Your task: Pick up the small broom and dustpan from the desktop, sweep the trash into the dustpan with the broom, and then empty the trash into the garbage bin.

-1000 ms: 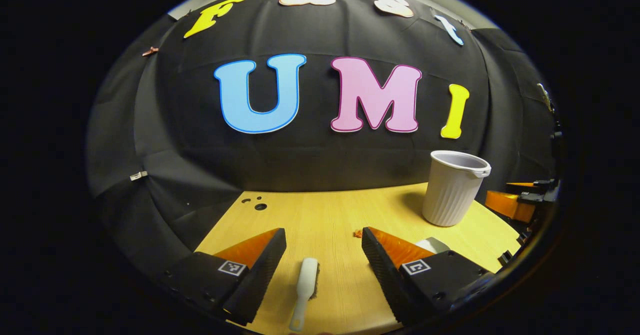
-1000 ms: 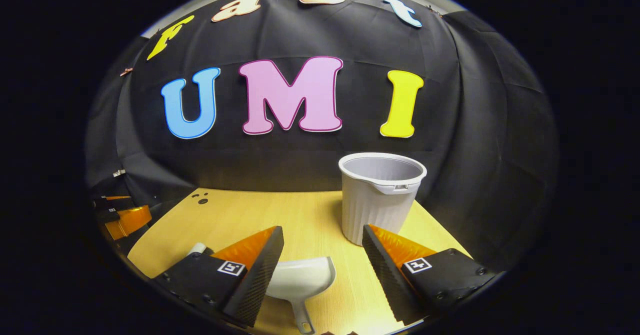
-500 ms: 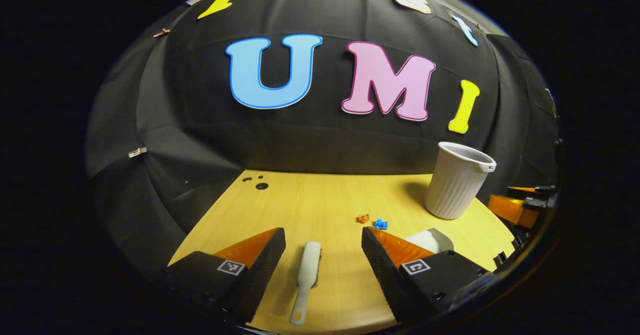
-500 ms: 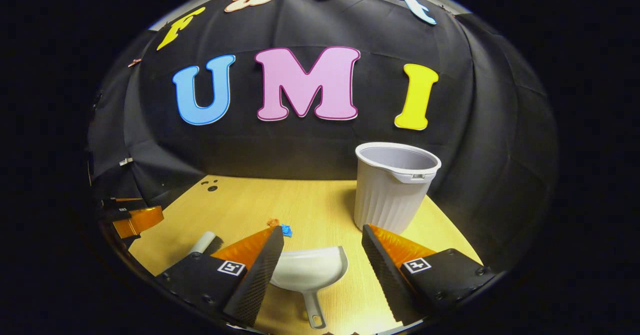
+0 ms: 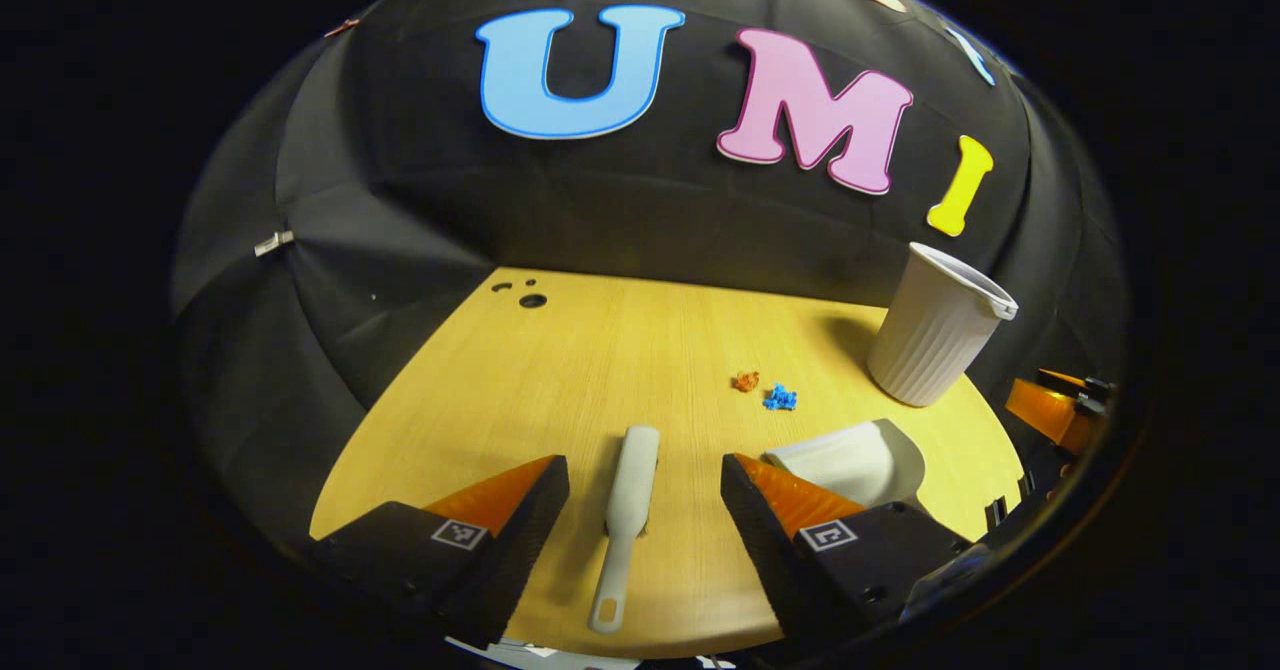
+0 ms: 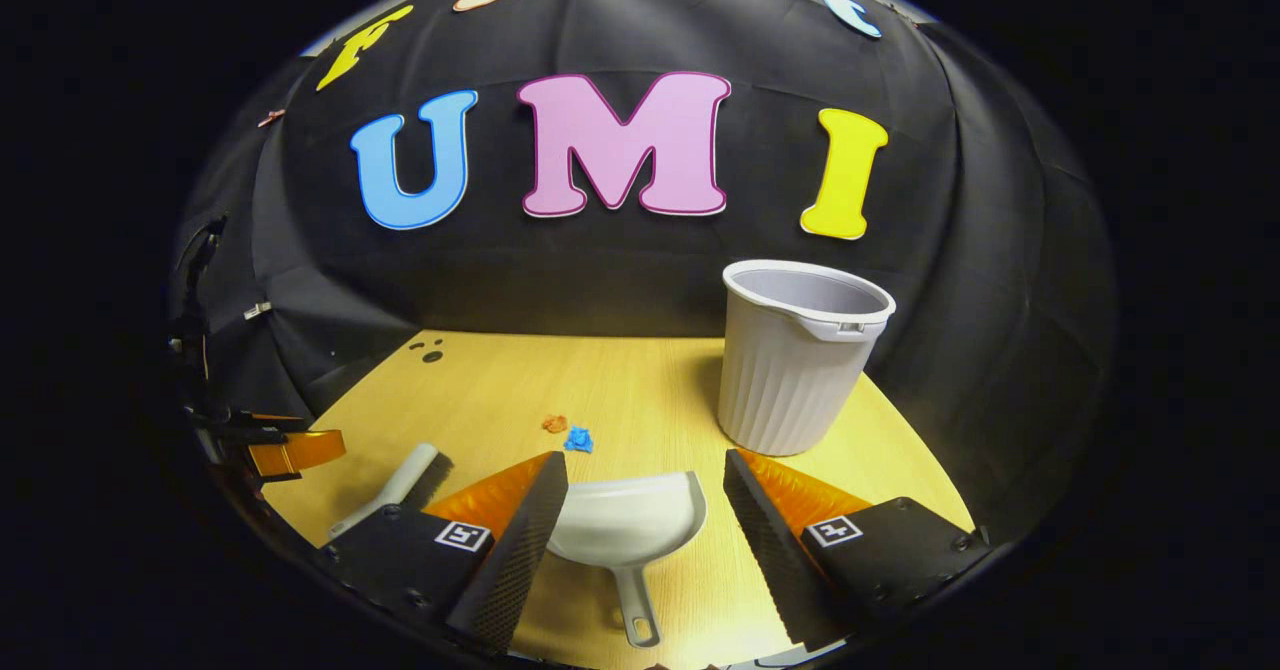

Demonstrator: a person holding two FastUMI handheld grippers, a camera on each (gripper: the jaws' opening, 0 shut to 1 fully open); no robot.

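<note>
A: Two grippers, and both stand wide open with nothing between the fingers. The left gripper (image 5: pixel 645 495) hangs above the broom (image 5: pixel 628 505), which lies flat on the desk (image 5: pixel 560 370) with its handle toward the camera. The right gripper (image 6: pixel 645 495) hangs above the dustpan (image 6: pixel 625 530), also flat, handle toward the near edge.

B: So the step in hand is the pick-up. How to do it well?

A: I would lower each gripper straight down and close on the handle, not on the brush head or the scoop. The handles are thin, so the fingers should meet them across the narrow side, near the middle, or the tool may swing. I judge the dustpan needs a firm hold, because later it must stay level with trash inside.

B: And the count?

A: One broom, one dustpan, one garbage bin (image 6: pixel 800 370) standing upright at the far right of the desk. Two pieces of trash: an orange scrap (image 5: pixel 745 381) and a blue scrap (image 5: pixel 780 398), just beside each other, between the tools and the bin.
</note>
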